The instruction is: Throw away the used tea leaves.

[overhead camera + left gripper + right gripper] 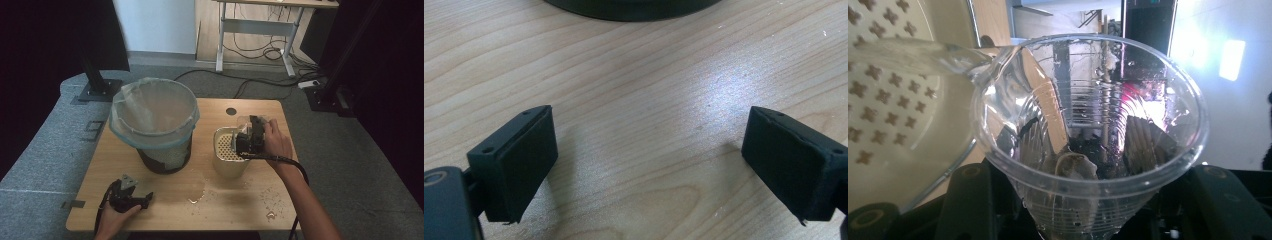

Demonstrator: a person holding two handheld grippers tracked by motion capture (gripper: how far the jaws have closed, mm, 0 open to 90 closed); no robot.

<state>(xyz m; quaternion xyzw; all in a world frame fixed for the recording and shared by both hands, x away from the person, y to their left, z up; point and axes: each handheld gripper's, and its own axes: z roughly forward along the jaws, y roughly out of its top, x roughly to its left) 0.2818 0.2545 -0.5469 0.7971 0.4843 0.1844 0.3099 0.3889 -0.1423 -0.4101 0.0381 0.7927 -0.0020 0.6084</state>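
Right gripper view: the right tool point(1083, 200) grasps a clear cup point(1088, 135), tipped to drain into the perforated container point(231, 150); the left tool point(649, 165) rests released on the bench point(634, 75).

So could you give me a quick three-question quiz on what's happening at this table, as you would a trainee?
1. True or false: the left claw is open and holds nothing.
2. What does the right claw grip? A) spoon B) clear cup C) lid
3. What lines the bin?

Key: 1 true. 2 B; it is tipped over the strainer. 3 a bag.
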